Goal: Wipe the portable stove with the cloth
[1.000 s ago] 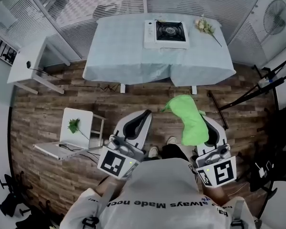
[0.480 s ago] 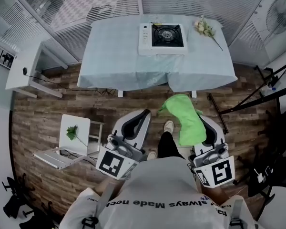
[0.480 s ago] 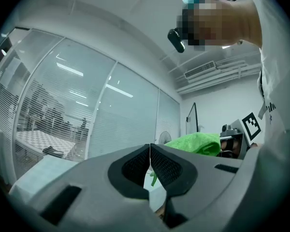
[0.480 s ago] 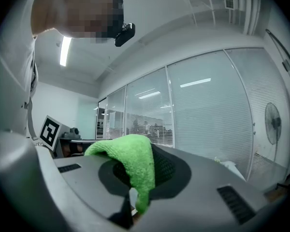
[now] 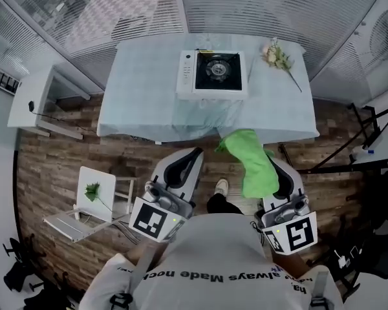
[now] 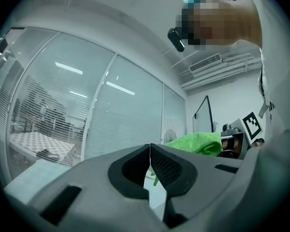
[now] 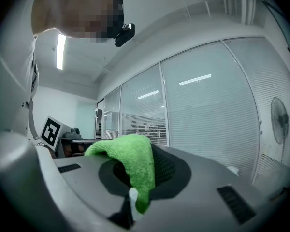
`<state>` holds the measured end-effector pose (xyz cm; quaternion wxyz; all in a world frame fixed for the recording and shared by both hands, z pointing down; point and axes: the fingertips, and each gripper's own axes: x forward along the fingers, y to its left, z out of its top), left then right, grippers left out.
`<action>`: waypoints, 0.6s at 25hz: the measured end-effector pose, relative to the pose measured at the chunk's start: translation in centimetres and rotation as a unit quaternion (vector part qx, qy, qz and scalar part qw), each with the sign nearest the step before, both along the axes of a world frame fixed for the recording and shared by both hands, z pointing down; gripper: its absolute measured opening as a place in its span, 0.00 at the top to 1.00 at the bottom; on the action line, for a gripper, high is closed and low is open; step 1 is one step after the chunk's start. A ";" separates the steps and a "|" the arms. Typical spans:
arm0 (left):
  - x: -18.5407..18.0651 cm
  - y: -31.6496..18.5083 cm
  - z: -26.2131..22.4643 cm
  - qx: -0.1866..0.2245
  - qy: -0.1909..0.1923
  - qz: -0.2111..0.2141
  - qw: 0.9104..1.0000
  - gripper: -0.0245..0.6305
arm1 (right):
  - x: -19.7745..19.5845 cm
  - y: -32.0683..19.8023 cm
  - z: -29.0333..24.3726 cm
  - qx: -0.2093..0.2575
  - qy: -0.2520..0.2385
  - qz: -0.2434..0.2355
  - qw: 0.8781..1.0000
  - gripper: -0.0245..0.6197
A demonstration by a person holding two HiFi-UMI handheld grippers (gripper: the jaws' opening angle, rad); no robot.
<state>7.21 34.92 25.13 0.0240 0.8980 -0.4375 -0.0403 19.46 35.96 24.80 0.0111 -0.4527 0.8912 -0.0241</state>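
Two closed grippers — left gripper [image 6: 150, 162] empty, right gripper [image 7: 141, 185] clamping the cloth [image 7: 134, 157] (it hides the jaws).

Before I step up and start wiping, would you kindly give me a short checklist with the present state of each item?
1. Green cloth clamped in the right gripper: ok, and it drapes over the jaws.
2. Left gripper free: ok, with its jaws together and nothing between them.
3. Portable stove located: ok, on the table straight ahead.
4. Stove within reach: not ok, because both grippers hang over the floor, short of the table.
5. Flowers out of the wiping path: ok, lying apart from the stove.
6. Burner off and cool: cannot tell.
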 end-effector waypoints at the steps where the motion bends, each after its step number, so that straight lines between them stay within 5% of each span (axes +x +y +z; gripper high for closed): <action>1: 0.4 -1.0 0.0 0.000 -0.001 -0.001 1.000 0.94 | 0.5 -1.0 0.0 0.000 -0.001 -0.001 1.000 0.92; 15: 1.0 -10.3 1.7 -0.015 -0.001 -0.031 0.999 0.94 | 1.6 -10.7 1.0 -0.009 0.004 -0.024 1.000 0.92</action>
